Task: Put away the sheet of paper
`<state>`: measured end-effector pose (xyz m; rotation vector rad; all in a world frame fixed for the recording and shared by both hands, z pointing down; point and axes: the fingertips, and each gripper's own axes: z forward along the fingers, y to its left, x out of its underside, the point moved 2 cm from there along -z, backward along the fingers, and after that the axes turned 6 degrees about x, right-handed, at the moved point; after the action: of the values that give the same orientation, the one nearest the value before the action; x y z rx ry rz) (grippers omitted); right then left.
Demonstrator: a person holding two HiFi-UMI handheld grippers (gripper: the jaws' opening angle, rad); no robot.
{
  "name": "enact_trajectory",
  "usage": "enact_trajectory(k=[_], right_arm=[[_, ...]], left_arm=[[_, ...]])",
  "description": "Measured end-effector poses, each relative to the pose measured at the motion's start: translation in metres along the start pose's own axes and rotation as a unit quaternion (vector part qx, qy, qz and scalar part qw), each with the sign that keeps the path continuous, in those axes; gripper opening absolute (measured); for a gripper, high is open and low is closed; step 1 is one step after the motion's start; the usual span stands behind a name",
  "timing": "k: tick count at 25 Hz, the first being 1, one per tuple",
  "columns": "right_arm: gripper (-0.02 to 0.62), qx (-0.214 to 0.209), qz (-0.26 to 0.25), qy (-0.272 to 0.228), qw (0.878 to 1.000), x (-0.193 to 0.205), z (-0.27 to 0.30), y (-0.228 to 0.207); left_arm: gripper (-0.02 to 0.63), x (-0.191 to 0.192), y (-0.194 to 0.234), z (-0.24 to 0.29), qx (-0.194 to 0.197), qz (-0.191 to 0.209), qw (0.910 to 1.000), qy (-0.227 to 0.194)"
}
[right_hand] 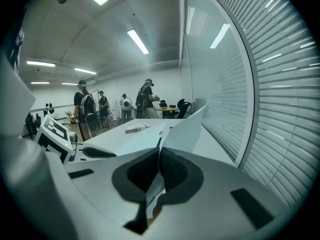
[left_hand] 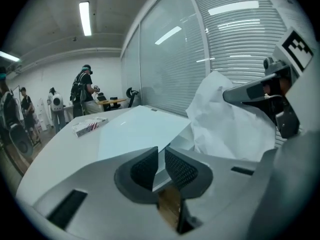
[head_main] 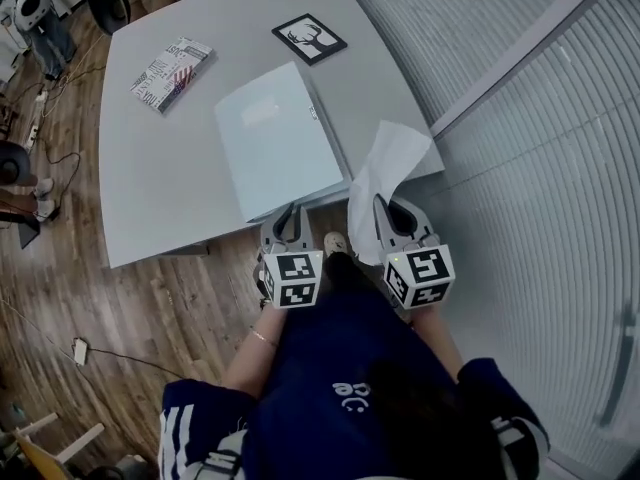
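A white sheet of paper (head_main: 388, 163) stands up off the table's near right corner, and my right gripper (head_main: 392, 213) is shut on its lower edge. In the right gripper view the sheet (right_hand: 185, 129) rises from between the closed pads of the right gripper (right_hand: 159, 166). A pale blue folder (head_main: 278, 138) lies on the grey table (head_main: 160, 188). My left gripper (head_main: 287, 216) is at the folder's near edge. In the left gripper view its jaws (left_hand: 161, 166) stand a narrow gap apart, with the folder's (left_hand: 145, 129) thin edge in that gap. The paper (left_hand: 225, 124) shows crumpled to the right.
A patterned booklet (head_main: 171, 72) and a black framed picture (head_main: 309, 38) lie farther back on the table. A glass wall with blinds (head_main: 540, 168) runs close along the right. Wooden floor with cables lies to the left. People (left_hand: 82, 91) stand far behind the table.
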<state>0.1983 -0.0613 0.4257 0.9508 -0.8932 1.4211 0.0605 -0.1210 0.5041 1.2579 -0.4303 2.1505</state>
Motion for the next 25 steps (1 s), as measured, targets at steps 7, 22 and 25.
enact_trajectory(k=[7,22,25], right_arm=[[0.009,-0.061,0.003,-0.002,0.998,-0.024,0.041,-0.023],[0.009,-0.127,0.002,0.001,0.992,-0.034,0.061,-0.018],[0.009,-0.125,-0.004,0.002,0.992,-0.032,0.059,-0.020]], left_arm=[[0.111,0.002,0.003,0.020,-0.045,0.013,0.9981,0.040],[0.160,-0.006,0.009,0.042,-0.079,0.096,0.9884,0.086],[0.160,-0.006,0.005,0.043,-0.080,0.109,0.9868,0.088]])
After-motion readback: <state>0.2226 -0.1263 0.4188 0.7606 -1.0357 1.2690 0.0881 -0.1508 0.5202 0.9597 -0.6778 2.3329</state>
